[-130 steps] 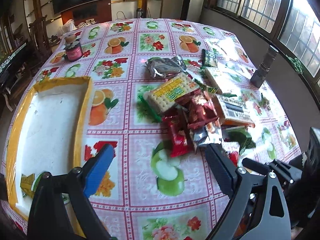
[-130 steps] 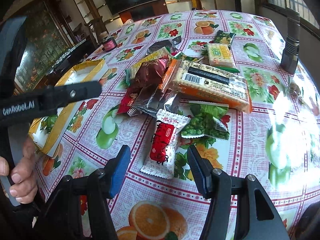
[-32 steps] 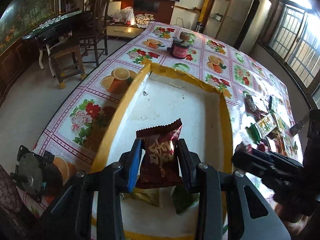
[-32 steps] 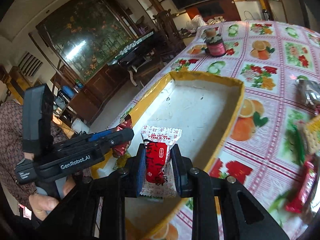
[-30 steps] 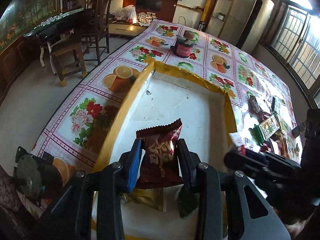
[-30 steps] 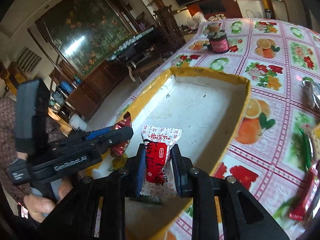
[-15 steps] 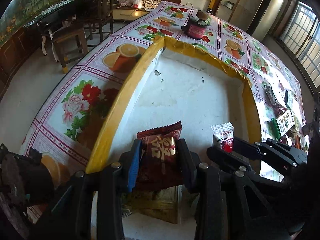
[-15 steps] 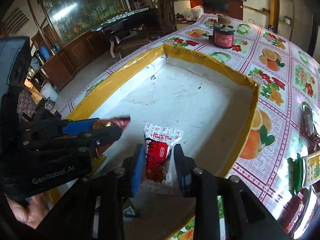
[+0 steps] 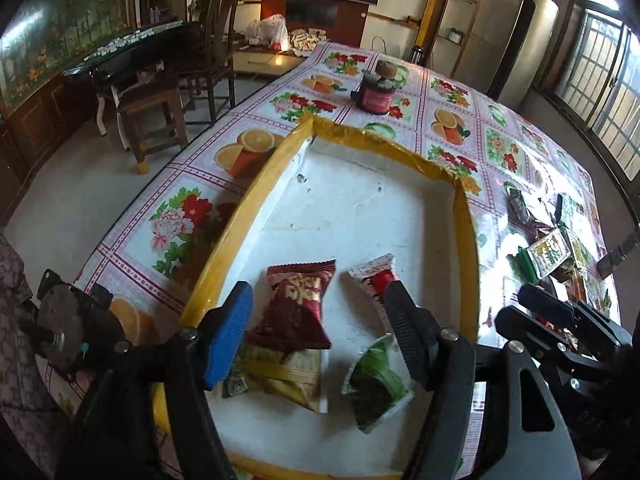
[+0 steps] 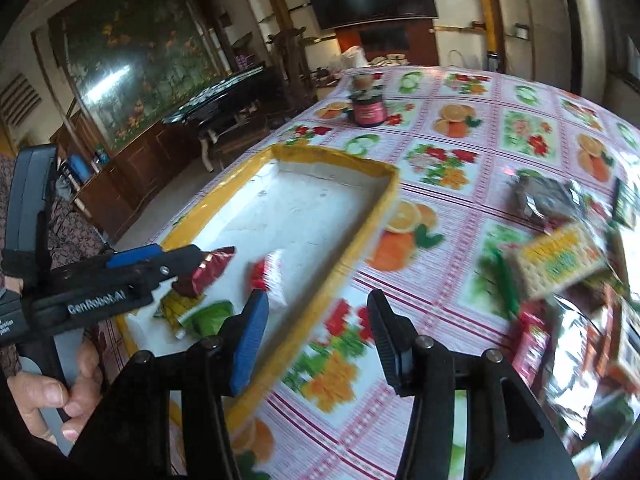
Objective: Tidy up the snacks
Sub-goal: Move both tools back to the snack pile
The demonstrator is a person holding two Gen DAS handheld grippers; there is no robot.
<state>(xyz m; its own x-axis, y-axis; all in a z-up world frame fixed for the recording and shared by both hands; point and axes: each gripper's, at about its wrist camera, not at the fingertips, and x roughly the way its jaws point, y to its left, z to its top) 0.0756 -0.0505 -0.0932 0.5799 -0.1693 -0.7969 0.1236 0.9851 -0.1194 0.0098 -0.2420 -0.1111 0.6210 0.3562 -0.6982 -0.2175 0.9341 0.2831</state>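
Observation:
A yellow-rimmed white tray [image 9: 466,216] holds a dark red packet [image 9: 296,304], a white-and-red packet [image 9: 374,280], a green packet [image 9: 376,384] and a yellow packet [image 9: 280,372]. My left gripper [image 9: 316,334] hangs over the tray's near end with its jaws opening. The dark red packet lies loose between them, touching neither pad. My right gripper [image 10: 318,340] is over the tray's [image 10: 360,240] right rim and the tablecloth, its jaws opening with nothing between them. The white-and-red packet [image 10: 270,276] lies in the tray to its left, beside the left gripper [image 10: 160,264].
A pile of loose snacks lies on the flowered tablecloth to the right, among them a cracker pack [image 10: 560,264] and a silver packet [image 10: 544,196]. A dark red jar [image 9: 378,94] stands beyond the tray. A hand [image 10: 48,396] grips the left tool. Chairs stand past the table's left edge.
Both grippers opened and let go of their packets, which now lie in the tray. The right gripper swung right, off the tray toward the snack pile.

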